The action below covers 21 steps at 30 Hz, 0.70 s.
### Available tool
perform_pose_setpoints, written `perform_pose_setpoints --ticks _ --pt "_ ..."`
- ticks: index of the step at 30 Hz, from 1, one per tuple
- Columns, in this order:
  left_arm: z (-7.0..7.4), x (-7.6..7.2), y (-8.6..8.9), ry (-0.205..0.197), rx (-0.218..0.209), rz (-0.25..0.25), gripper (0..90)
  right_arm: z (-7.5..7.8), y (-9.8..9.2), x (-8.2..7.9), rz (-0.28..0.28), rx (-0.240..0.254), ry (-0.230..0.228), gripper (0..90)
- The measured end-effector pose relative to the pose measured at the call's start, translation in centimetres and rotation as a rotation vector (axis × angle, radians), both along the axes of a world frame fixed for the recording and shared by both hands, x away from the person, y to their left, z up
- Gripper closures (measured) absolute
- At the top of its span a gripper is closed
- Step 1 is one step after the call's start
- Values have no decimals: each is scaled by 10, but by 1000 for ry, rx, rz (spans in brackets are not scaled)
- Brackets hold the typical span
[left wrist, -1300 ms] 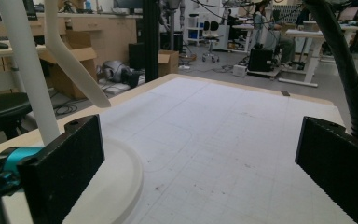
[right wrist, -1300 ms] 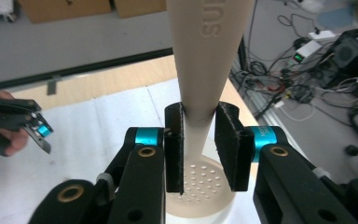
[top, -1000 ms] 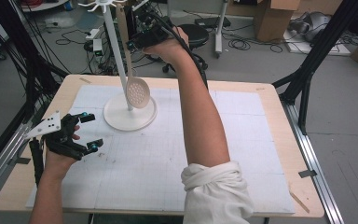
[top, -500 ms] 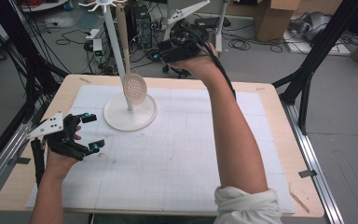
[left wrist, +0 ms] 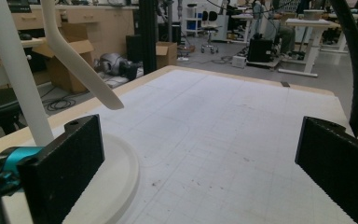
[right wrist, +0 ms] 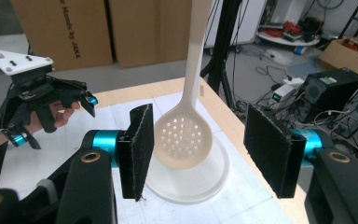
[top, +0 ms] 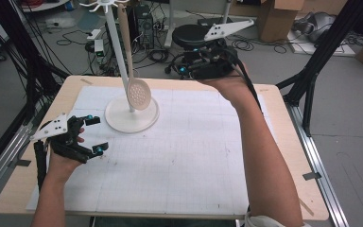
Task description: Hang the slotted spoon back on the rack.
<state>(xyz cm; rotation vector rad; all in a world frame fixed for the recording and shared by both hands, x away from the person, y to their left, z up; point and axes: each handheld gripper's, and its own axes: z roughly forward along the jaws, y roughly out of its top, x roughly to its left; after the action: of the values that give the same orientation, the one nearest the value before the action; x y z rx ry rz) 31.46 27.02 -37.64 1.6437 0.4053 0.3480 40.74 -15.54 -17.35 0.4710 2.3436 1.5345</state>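
**Skimmer hangs on the stand, both grippers empty**

We go from the table (top: 208, 156) down. Near its far left stands the stand (top: 131, 120): a round white base, a thin upright pole and hooks at the top. From one hook hangs the skimmer (top: 138, 93), handle up, its perforated bowl just above the base and close beside the pole.

Our right gripper (top: 189, 71) hovers over the far edge, well apart from the skimmer. Its jaws have just been opening and nothing sits between them; in the right gripper view they frame the bowl (right wrist: 182, 137) from a distance. Our left gripper (top: 94, 135) rests near the base at the table's left, jaws wide and empty.

We judge the skimmer light and stiff, probably plastic, smooth enough to slip. The bowl is curved and wide, so it makes a poor hold. The long flat handle (right wrist: 196, 56) looks better: we take it across its narrow width, some way above the bowl. It would likely swing on its hook when touched.
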Motion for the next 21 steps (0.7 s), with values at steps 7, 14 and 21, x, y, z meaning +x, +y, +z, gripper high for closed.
perform_pose_setpoints --ticks 7,14,21 --pt "0 0 -3 5 8 -5 17 -15 -21 -17 -27 78 -25 380" --pt "0 0 -2 4 8 -5 17 -35 -43 -36 -46 110 -35 353" --pt "0 0 -3 1 7 -10 17 -61 -61 -56 -64 147 -35 332"
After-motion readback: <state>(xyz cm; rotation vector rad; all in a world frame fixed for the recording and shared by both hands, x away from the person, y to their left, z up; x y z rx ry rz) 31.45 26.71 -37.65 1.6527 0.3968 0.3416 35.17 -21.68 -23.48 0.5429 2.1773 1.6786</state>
